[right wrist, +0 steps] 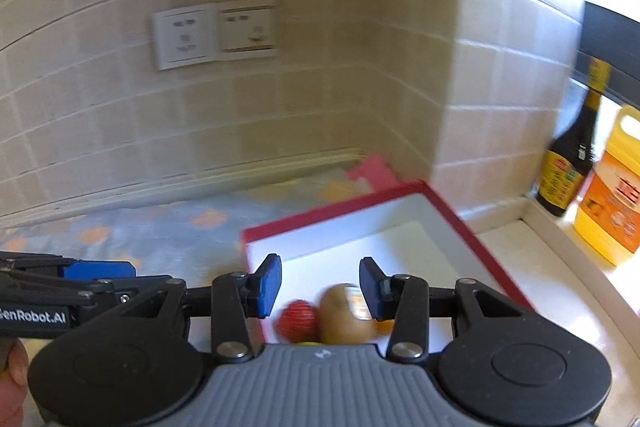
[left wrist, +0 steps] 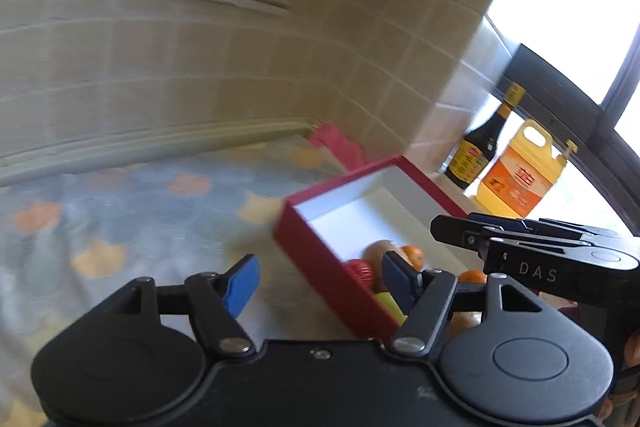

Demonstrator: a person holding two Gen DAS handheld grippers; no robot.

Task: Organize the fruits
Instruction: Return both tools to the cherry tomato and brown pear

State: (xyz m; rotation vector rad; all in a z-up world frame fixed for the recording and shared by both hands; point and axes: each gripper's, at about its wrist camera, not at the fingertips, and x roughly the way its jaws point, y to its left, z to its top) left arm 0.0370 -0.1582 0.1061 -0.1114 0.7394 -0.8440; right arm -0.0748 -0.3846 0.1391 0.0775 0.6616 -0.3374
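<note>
From my seat I see a red box (right wrist: 472,227) with a white inside at about one o'clock. In it lie a red fruit (right wrist: 298,319), a brown one (right wrist: 340,315) and, in the left view, an orange one (left wrist: 414,255) and a yellow-green one (left wrist: 390,303). The surface (left wrist: 140,211) wears a pale blue cloth patterned with orange and yellow blobs, with a pink cloth (left wrist: 336,145) at twelve. The wall (right wrist: 320,67) is beige tile with white grout and carries white sockets (right wrist: 216,33). At three o'clock stand a dark bottle (right wrist: 572,163) with a yellow label and a yellow jug (right wrist: 612,195) with an orange label. Both grippers are black with blue pads (right wrist: 268,285).
</note>
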